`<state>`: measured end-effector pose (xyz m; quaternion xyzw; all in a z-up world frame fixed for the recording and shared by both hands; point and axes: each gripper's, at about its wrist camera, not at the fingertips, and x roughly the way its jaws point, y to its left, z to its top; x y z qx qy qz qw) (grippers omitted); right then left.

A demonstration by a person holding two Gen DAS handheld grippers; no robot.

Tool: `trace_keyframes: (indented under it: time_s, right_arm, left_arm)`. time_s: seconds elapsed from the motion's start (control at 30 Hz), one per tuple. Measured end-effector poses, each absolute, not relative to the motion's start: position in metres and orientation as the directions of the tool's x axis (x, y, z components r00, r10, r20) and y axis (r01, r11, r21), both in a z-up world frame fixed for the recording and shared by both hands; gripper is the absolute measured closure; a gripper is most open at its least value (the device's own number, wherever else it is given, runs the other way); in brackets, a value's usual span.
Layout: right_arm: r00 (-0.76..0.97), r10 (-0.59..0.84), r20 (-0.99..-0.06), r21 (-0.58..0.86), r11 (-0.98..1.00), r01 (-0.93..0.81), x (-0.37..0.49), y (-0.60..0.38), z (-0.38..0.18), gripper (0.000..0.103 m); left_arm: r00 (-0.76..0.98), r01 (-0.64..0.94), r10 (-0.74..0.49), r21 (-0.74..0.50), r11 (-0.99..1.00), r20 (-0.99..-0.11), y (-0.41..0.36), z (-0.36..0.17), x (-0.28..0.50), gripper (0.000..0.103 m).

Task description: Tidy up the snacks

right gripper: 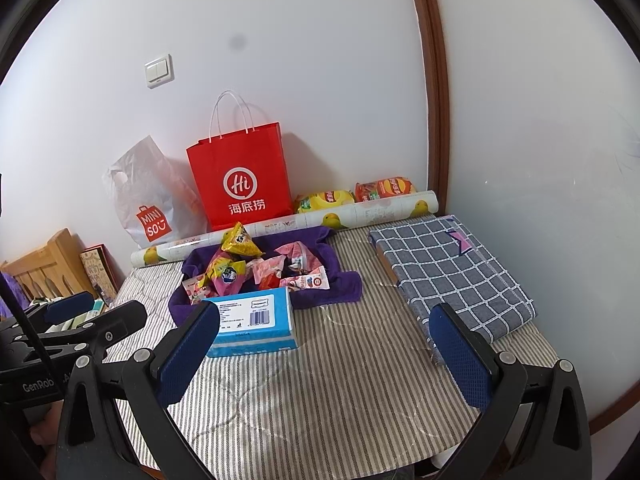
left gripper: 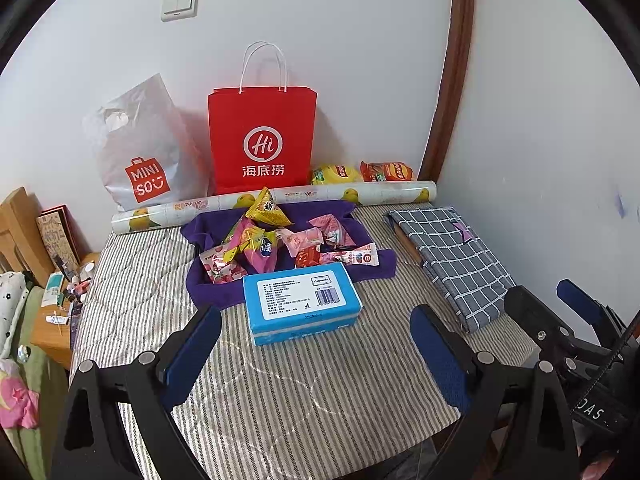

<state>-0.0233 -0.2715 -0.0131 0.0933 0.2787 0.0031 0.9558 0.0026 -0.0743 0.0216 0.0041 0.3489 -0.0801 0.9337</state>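
Two hand-held grippers: the left hand-held gripper (left gripper: 316, 354) and the right hand-held gripper (right gripper: 326, 352) each fill the bottom of their own view, jaws spread wide apart, grasping nothing, above the striped surface.
Surface: a grey-and-white striped quilted cover (left gripper: 280, 392) fills the lower half of both views.
Snacks: a heap of small pink, yellow and red packets (left gripper: 276, 246) lies on a purple cloth (left gripper: 372, 266), centre of frame.
Blue box: a blue-and-white box (left gripper: 300, 306), label side up, sits just in front of the cloth, touching its near edge.
Paper roll: a long roll printed with yellow fruit (left gripper: 380, 194) lies across the far edge, behind the cloth.
Bags: a red paper bag (left gripper: 262, 136) stands upright against the wall, upper centre; a white Miniso plastic bag (left gripper: 140, 148) leans at its left.
Crisps: a yellow packet (left gripper: 334, 174) and a red packet (left gripper: 386, 171) lie behind the roll, right of the red bag.
Checked cloth: folded grey checked fabric (left gripper: 452, 256) lies at the right.
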Motion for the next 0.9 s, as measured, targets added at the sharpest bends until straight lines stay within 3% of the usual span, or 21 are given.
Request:
trace_keyframes:
  time_s: [0.9]
  right_arm:
    - [0.848, 0.061, -0.527, 0.182, 0.982, 0.042, -0.0260, -0.2712, -0.0095, 0.000]
  left_arm:
    - [0.746, 0.149, -0.144, -0.047, 0.988, -0.650, -0.0759, 0.0234, 0.0009, 0.007]
